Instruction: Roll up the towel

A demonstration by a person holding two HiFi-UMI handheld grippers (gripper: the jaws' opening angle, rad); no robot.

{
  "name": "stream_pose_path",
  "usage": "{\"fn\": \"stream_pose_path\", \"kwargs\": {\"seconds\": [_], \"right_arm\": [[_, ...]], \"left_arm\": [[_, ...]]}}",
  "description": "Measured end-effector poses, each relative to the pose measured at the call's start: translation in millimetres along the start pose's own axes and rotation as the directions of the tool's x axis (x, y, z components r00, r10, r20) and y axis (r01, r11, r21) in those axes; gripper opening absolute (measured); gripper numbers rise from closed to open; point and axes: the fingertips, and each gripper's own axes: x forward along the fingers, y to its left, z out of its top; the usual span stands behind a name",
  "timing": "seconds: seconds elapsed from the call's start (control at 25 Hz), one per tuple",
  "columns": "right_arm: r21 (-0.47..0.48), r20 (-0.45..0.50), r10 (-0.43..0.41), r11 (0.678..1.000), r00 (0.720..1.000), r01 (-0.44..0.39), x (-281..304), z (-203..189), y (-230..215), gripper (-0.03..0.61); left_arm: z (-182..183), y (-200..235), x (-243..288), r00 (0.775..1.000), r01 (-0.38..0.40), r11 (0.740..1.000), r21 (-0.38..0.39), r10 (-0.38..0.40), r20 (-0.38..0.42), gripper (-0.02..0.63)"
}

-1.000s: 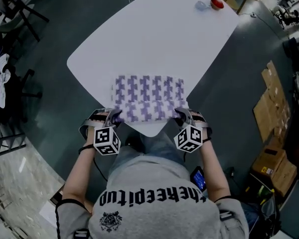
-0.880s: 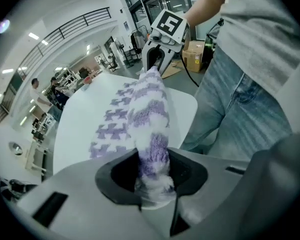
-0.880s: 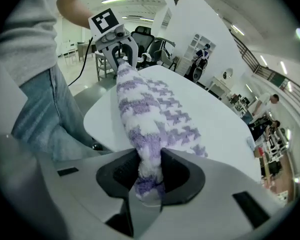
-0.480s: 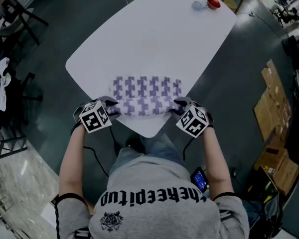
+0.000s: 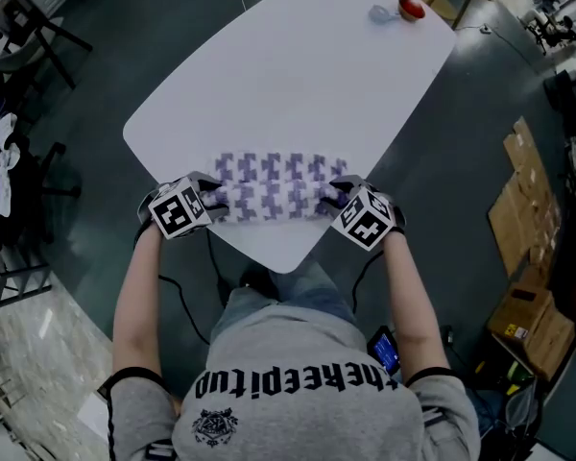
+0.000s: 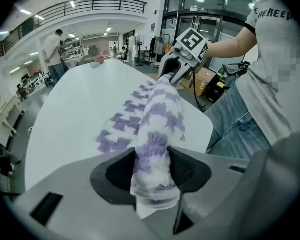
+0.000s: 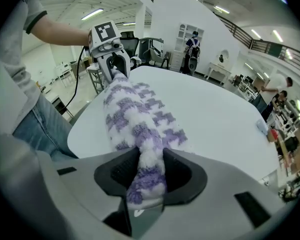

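Half-rolled towel (image 5: 274,188) clamped at ends by left hand-held gripper (image 6: 152,171), right hand-held gripper (image 7: 147,176), jaws just widened round roll; paired grip keeps roll straight on desk (image 5: 298,75).

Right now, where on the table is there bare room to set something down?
The table is bare from the far edge of the towel up to the red object at the far corner, and out to both side edges. Only the near edge is crowded, where the partly rolled towel lies.

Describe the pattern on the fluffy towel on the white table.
The fluffy towel is white with repeating purple jagged blocks, clearest in the right gripper view.
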Motion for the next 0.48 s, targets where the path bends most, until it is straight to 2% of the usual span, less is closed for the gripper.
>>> {"fn": "stream_pose_path", "kwargs": {"seconds": [0.16, 0.32, 0.4, 0.48], "right_arm": [[-0.018, 0.004, -0.020, 1.000, 1.000, 0.020, 5, -2, 3, 0.143], [-0.016, 0.072, -0.082, 0.996, 0.994, 0.083, -14, 2, 5, 0.158], [-0.006, 0.110, -0.127, 0.992, 0.986, 0.128, -30, 0, 7, 0.169], [-0.015, 0.146, -0.172, 0.984, 0.974, 0.176, -47, -7, 14, 0.178]], "left_arm": [[-3, -3, 10, 1.000, -0.022, 1.000, 0.021, 0.022, 0.007, 0.189], [4, -10, -13, 0.988, -0.149, 0.986, 0.081, 0.145, 0.049, 0.208], [16, -16, -30, 0.964, -0.252, 0.962, 0.106, 0.241, 0.109, 0.214], [30, -29, -42, 0.928, -0.353, 0.928, 0.124, 0.329, 0.175, 0.215]]}}
